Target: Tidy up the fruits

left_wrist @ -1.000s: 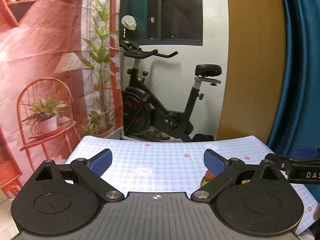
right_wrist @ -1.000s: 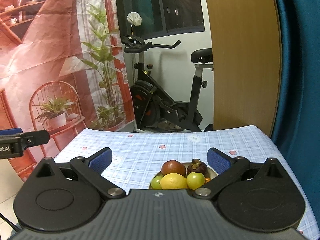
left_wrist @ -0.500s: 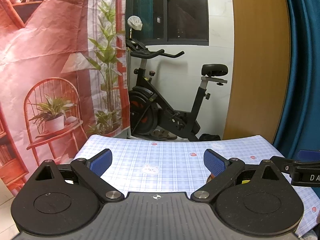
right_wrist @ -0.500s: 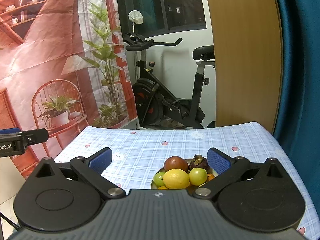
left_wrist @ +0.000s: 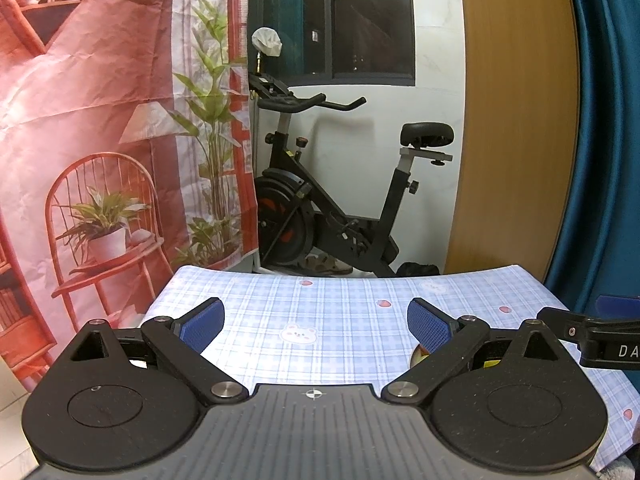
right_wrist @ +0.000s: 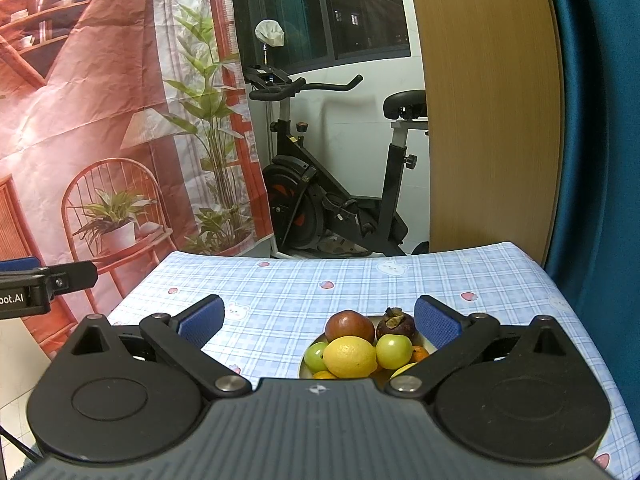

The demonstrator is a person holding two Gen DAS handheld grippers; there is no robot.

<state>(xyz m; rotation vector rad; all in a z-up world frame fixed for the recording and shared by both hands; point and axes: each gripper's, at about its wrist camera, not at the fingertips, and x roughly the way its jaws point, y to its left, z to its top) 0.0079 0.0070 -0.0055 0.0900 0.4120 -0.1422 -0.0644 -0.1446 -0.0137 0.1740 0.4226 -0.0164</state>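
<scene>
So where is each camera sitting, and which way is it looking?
Left wrist view: sits on the open left gripper, looking across the blue checked tablecloth toward the black exercise bike; the right gripper's tip shows at the right edge.
Right wrist view: sits on the open right gripper, looking over the plate of mixed fruit the same way; the left gripper's tip shows at the left edge.
Shared: tablecloth, bike, red printed backdrop.

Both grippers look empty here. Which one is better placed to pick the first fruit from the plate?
Right. The right gripper is open with the lemon straight ahead; the left gripper faces bare tablecloth, the plate off to its side.
</scene>
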